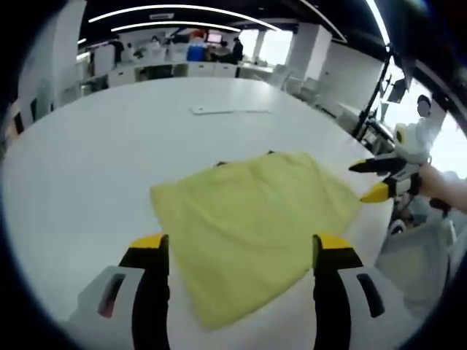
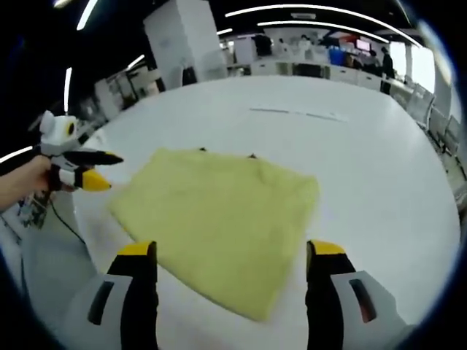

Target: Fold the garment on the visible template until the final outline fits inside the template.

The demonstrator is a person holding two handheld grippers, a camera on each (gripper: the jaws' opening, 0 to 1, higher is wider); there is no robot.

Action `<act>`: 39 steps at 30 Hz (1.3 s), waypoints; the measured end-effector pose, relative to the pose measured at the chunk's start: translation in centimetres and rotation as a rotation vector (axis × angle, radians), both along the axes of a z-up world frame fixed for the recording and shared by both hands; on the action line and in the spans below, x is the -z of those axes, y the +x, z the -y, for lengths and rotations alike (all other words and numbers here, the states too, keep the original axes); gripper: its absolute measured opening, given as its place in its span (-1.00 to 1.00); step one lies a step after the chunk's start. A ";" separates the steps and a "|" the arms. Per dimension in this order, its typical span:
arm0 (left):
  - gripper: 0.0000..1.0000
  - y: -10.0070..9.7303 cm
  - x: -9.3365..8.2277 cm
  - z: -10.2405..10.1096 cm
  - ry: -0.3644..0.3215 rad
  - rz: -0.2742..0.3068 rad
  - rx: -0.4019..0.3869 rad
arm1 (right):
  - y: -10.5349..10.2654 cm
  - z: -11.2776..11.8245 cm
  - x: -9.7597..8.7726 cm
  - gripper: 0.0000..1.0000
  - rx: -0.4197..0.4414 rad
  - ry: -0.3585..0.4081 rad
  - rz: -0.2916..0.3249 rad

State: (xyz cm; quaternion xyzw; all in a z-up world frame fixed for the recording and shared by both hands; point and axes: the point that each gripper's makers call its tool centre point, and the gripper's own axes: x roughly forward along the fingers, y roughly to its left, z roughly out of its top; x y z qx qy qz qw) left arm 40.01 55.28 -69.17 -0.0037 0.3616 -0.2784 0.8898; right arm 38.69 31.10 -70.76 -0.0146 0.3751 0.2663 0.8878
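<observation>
A yellow garment (image 1: 255, 219) lies folded into a rough rectangle on the white table (image 1: 109, 146). Small dark marks (image 1: 270, 152) peek out at its far edge; I cannot tell whether they belong to the template. My left gripper (image 1: 241, 244) hovers open over the garment's near side, with nothing held. In the right gripper view the same garment (image 2: 219, 211) spreads ahead of my right gripper (image 2: 232, 251), which is open too. The right gripper (image 1: 376, 180) also appears beside the garment's right corner in a hand, and the left gripper (image 2: 91, 169) beside its left corner.
A thin pale strip (image 1: 230, 111) lies flat on the far part of the table, also seen as a strip (image 2: 295, 113). The table edge (image 1: 379, 219) runs close to the garment's right side. Chairs (image 1: 292, 76) and desks stand beyond the table.
</observation>
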 end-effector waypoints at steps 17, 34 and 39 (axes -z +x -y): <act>0.70 -3.5 -1.5 -1.0 -0.018 0.011 -0.009 | -3.6 0.6 -2.1 0.75 -0.032 0.025 -0.004; 0.82 -8.0 -2.6 -2.4 -0.035 0.002 -0.001 | -7.0 1.7 -3.9 0.86 -0.049 0.033 0.004; 0.89 -9.0 -2.8 -2.3 -0.036 -0.005 0.012 | -7.7 1.9 -4.4 0.92 -0.059 0.033 0.012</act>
